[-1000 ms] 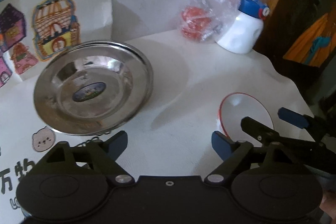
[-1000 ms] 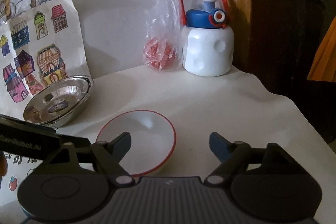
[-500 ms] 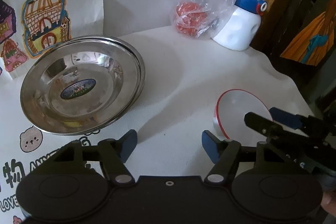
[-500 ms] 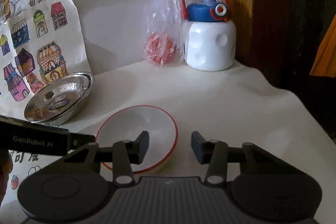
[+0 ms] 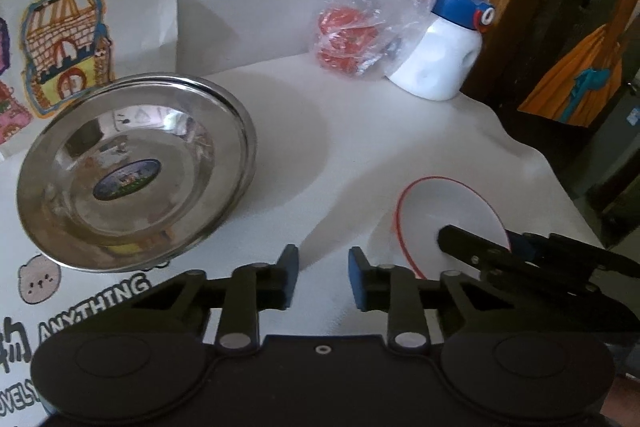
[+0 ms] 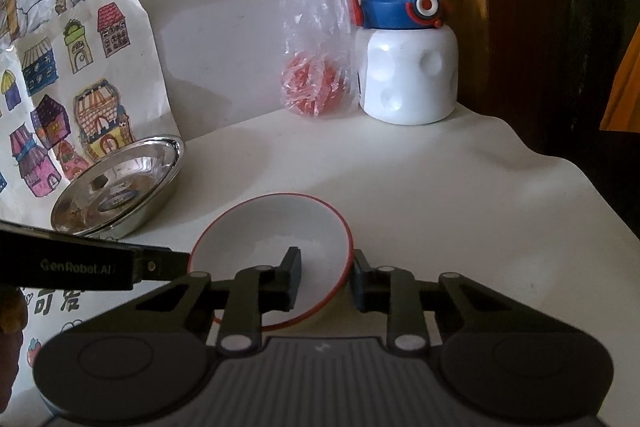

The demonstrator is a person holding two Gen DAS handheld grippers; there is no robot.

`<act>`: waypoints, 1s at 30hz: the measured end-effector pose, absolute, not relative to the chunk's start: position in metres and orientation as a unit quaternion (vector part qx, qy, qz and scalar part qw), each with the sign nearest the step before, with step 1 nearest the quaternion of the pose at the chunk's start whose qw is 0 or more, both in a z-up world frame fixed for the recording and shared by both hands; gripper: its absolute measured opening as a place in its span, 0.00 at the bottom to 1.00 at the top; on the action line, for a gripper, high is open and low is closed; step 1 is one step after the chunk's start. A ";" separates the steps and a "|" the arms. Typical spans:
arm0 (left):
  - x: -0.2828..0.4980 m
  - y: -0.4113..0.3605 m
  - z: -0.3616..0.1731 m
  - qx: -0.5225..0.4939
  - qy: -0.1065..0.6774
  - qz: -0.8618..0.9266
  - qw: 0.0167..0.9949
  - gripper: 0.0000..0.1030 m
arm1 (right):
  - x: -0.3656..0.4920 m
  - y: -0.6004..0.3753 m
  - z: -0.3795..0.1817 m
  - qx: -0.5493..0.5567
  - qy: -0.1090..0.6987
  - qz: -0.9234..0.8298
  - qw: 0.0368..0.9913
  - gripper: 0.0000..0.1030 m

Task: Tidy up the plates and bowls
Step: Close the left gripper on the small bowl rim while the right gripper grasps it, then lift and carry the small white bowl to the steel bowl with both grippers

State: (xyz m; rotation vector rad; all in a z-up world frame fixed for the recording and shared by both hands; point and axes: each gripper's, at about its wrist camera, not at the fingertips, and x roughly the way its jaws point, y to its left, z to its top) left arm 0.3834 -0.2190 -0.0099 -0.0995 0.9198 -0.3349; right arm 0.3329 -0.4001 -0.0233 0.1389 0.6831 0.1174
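A: What is seen at the far left of the table [image 5: 360,155]?

B: A sheet of coloured house drawings [image 6: 80,99] is propped against the wall, and a stainless steel plate [image 5: 136,171] is seen just in front of it, tilted with its far edge raised. An oval sticker [image 5: 127,178] is fixed at its centre.

A: How are the left tongs [image 5: 323,277] held?

B: They are held low over the bare cloth, just right of the steel plate and apart from it. Their blue-padded fingers [image 5: 357,279] are kept a narrow gap apart, and nothing is gripped between them.

A: And further right?

B: A white bowl with a red rim [image 6: 272,251] is found on the table, well apart from the steel plate. Its right-hand rim is straddled by the right tongs [image 6: 326,277]: one finger [image 6: 294,273] is placed inside the bowl, the other just outside the rim. The jaws are drawn close around the wall, though whether it is actually pinched cannot be told.

A: What is set at the back?

B: A clear plastic bag with red contents [image 6: 316,83] is seen against the wall, and beside it, touching it, a white dimpled bottle with a blue cap and red handle [image 6: 406,67].
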 end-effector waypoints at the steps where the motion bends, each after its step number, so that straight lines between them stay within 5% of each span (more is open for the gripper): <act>1: 0.384 -0.219 -0.011 -0.049 0.442 -0.163 0.881 0.18 | 0.333 -0.401 -0.024 0.071 0.334 0.058 0.938 0.25; 6: 0.384 -0.220 -0.013 -0.060 0.444 -0.172 0.877 0.09 | 0.332 -0.403 -0.025 0.085 0.332 0.055 0.938 0.25; 19: 0.387 -0.217 -0.015 -0.116 0.435 -0.201 0.870 0.12 | 0.328 -0.401 -0.026 0.102 0.332 0.052 0.936 0.25; 24: 0.386 -0.192 -0.005 -0.175 0.417 -0.181 0.873 0.40 | 0.326 -0.400 -0.025 0.097 0.337 0.054 0.935 0.25; 30: 0.388 -0.193 -0.004 -0.194 0.417 -0.208 0.863 0.42 | 0.324 -0.399 -0.023 0.093 0.344 0.059 0.932 0.25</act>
